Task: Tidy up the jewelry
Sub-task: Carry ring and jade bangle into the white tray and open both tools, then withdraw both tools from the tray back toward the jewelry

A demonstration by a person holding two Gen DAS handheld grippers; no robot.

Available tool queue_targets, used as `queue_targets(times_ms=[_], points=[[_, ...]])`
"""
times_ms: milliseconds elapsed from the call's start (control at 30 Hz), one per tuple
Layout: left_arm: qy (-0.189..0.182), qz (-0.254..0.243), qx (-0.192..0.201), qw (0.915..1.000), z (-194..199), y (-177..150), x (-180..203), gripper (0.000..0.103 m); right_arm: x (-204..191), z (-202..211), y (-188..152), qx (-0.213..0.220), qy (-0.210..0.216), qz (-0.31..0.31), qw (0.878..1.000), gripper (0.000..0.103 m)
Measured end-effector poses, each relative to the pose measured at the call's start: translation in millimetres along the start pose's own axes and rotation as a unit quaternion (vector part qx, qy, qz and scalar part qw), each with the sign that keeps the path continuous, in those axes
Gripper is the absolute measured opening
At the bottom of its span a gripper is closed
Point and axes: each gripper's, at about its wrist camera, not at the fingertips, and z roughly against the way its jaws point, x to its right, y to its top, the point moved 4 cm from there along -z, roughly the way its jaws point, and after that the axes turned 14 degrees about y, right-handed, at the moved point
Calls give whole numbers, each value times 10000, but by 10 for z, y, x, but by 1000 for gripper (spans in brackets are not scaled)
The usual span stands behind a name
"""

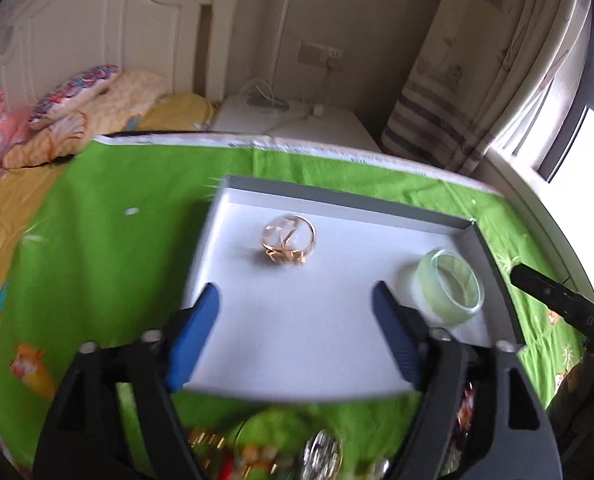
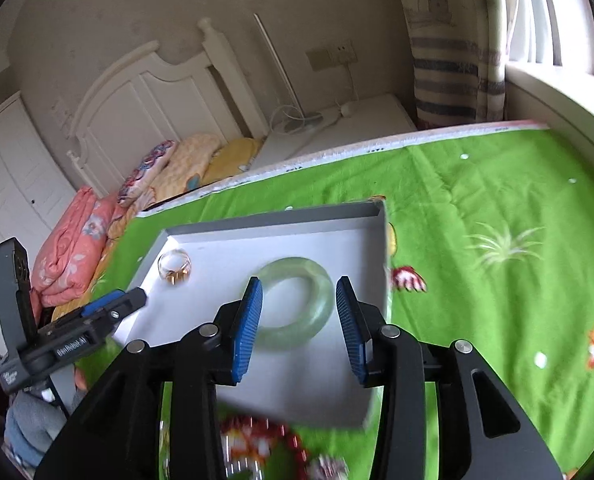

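While both claws hang over the tray [image 1: 493, 264], neither holds anything. The left claw [image 1: 297, 300] stands wide apart above the bare white floor of the tray; the gold ring [image 1: 290, 240] lies ahead of it, just past its fingertips, and the bangle [image 1: 453, 286] sits beside its right finger, apart from it. The right claw [image 2: 299, 300] is partly apart, and the pale green bangle [image 2: 297, 300] lies flat below and just ahead of its blue pads [image 2: 249, 328], which do not press on it. More jewelry [image 1: 321, 452], blurred, lies on the green cloth [image 2: 477, 200] beneath both claws, nearer than the tray.
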Motion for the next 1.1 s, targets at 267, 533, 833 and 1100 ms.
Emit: queue_targets(times_ms=[267, 533, 833, 1100], points=[[246, 80, 381, 9989, 600, -531, -282, 97, 119, 526, -400, 103, -118, 2, 9999, 39], [-118, -61, 69, 9999, 806, -1142, -226, 97, 147, 585, -855, -427, -547, 218, 9974, 38], [-531, 418, -198, 9975, 703, -1253, -383, 98, -157, 547, -1235, -1034, -601, 847, 9892, 38], [-639, 463, -222, 9966, 706, -1232, -362, 98, -403, 338, -1323, -1235, -1076, 1514, 9748, 54]])
